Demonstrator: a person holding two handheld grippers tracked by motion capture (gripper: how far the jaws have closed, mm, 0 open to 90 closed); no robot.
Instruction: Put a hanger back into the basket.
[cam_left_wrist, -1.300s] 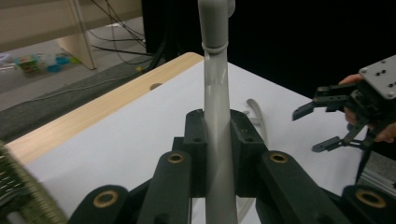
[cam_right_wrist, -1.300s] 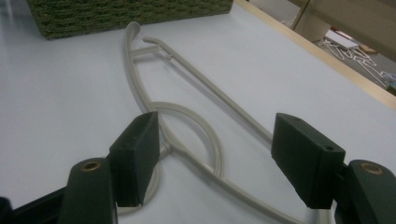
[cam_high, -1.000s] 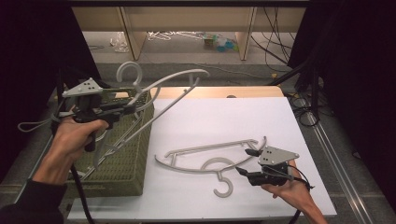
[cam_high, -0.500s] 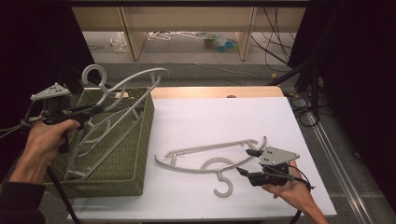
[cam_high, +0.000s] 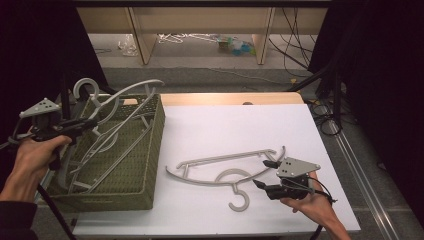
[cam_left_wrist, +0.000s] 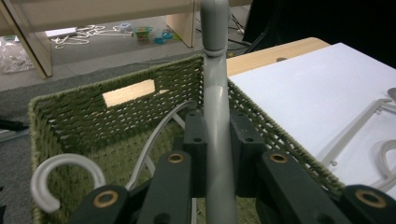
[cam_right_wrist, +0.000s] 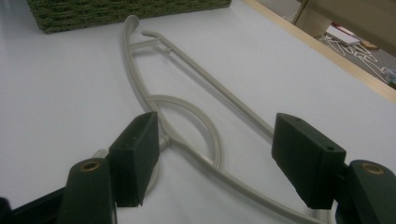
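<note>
High view overhead, claw views close and low, sharing basket (cam_high: 135, 170) and table (cam_high: 225, 125)

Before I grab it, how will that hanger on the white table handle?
The hanger probably stays stiff: its thin arms hold their shape. Likely light, being mostly open frame. Lying flat on the smooth table, it may slide when nudged by the right gripper.

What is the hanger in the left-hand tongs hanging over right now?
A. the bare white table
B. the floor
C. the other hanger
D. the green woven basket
D: the left tongs are clamped on a grey hanger that sits above the green woven basket, while the second hanger lies flat on the white table.
</note>
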